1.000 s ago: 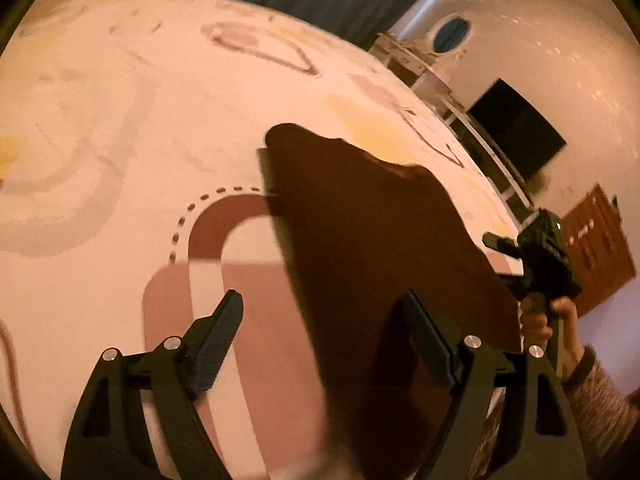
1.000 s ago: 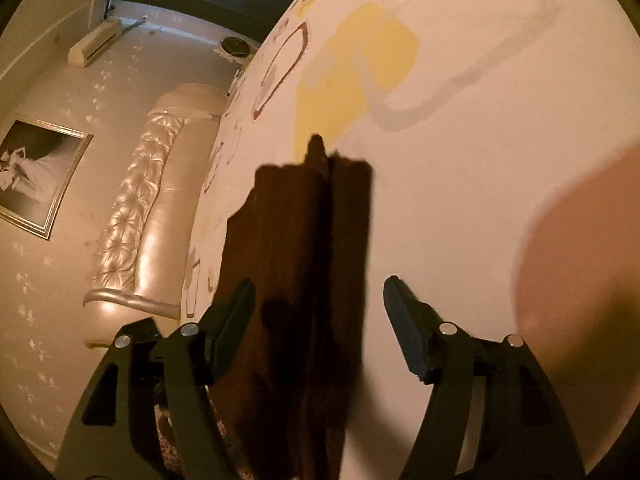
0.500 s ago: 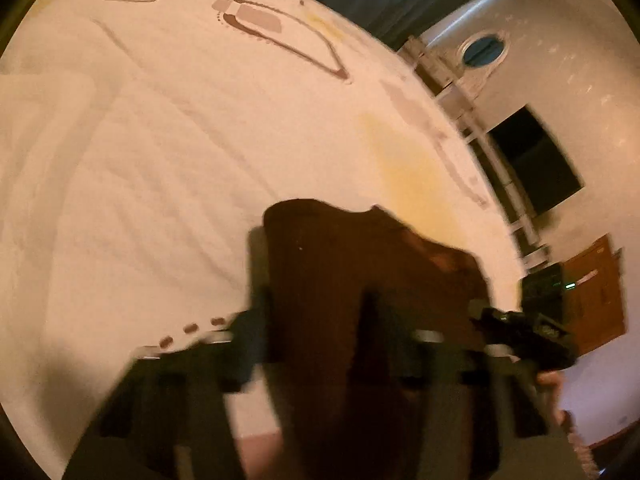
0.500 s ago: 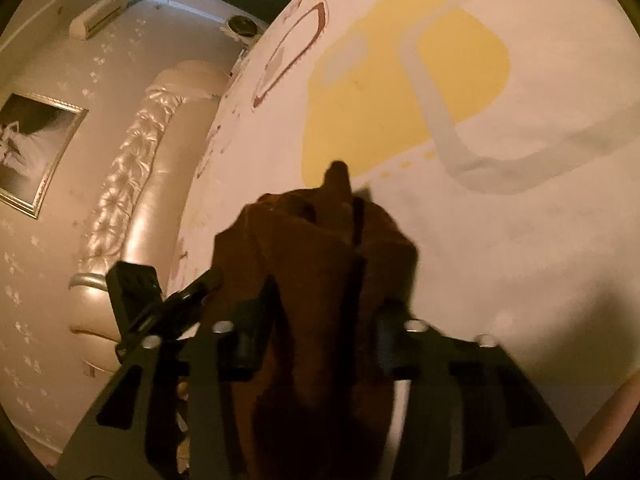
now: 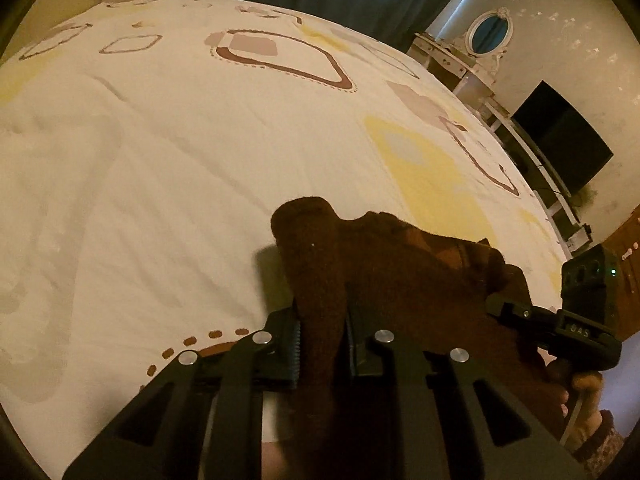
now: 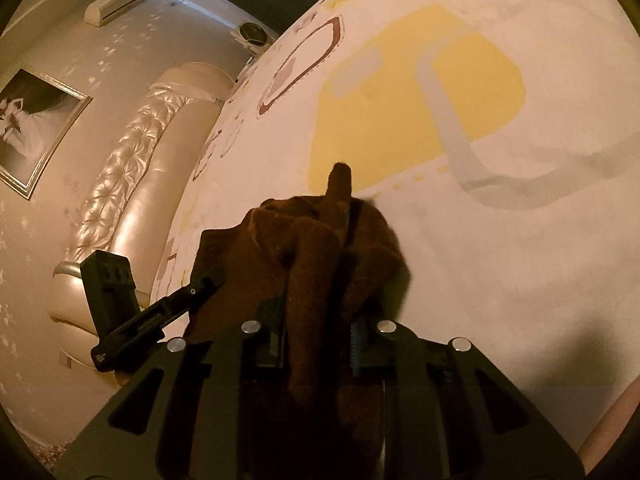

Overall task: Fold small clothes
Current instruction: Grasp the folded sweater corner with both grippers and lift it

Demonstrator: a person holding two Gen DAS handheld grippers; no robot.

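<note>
A small dark brown garment (image 5: 400, 272) is held over a patterned cream bedspread (image 5: 160, 152). My left gripper (image 5: 322, 340) is shut on one bunched edge of it. My right gripper (image 6: 318, 340) is shut on another bunched edge, where the cloth (image 6: 320, 248) rises between its jaws. The garment hangs folded and slack between the two grippers. The right gripper also shows at the right edge of the left wrist view (image 5: 560, 328), and the left gripper shows at the left of the right wrist view (image 6: 160, 312).
The bedspread (image 6: 500, 240) carries yellow, grey and brown shapes. A padded headboard (image 6: 120, 184) and a framed picture (image 6: 36, 128) lie left of the bed. A dresser with an oval mirror (image 5: 490, 32) and a dark screen (image 5: 560, 136) stand beyond the far side.
Both grippers were open around the flat garment, then closed on its edges. They have lifted it, and the cloth now bunches up between them.
</note>
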